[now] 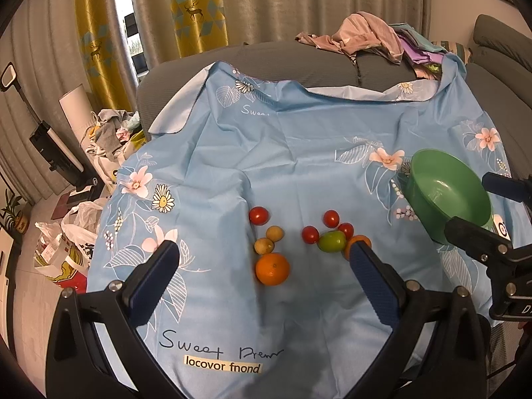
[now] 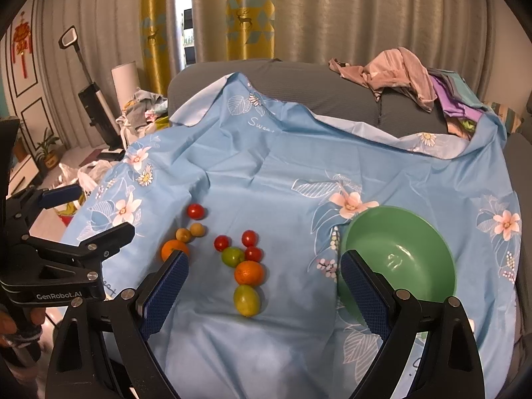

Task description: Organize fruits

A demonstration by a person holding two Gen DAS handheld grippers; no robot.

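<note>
Loose fruit lies on a light blue flowered cloth (image 1: 299, 153): an orange (image 1: 272, 268), two small tan fruits (image 1: 269, 239), several red tomatoes (image 1: 258, 215) and a green fruit (image 1: 332, 241). The right wrist view shows a second orange (image 2: 249, 273) and a yellow-green fruit (image 2: 246, 300) in front of it. An empty green bowl (image 1: 449, 189) (image 2: 399, 259) stands to the right of the fruit. My left gripper (image 1: 262, 252) is open and empty, above the fruit. My right gripper (image 2: 264, 262) is open and empty, between the fruit and the bowl.
The cloth covers a grey sofa (image 1: 299, 56). A heap of clothes (image 1: 365, 36) lies on its back right. To the left, on the floor, are plastic bags (image 1: 73, 232), a laundry pile (image 1: 113, 129) and a vacuum cleaner (image 1: 50, 146). Curtains hang behind.
</note>
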